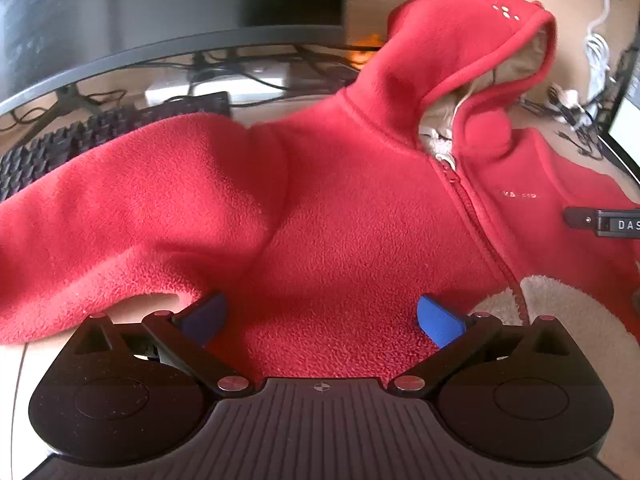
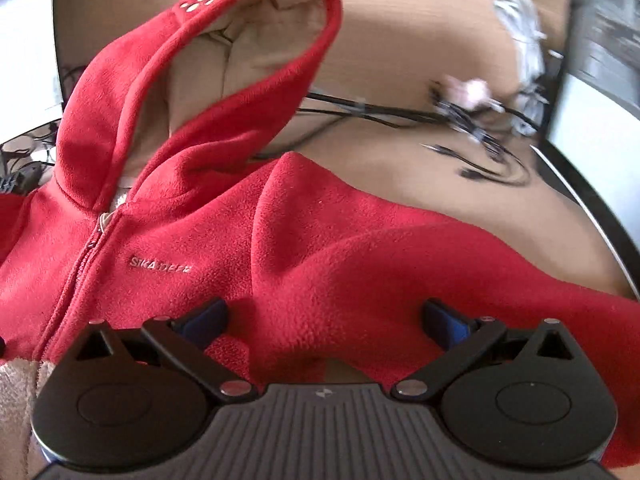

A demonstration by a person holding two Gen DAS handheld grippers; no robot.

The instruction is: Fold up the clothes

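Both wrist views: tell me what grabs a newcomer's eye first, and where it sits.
A bright red fleece hoodie fills both views, spread on a tan desk with its hood standing up to show a cream lining. The left tongs and right tongs sit open low over its front. Behind it lie a black keyboard at the left view's left and tangled cables at the right view's upper right.

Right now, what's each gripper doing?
Left gripper: open, holding nothing, over the red fleece hoodie.
Right gripper: open, holding nothing, over the hoodie.
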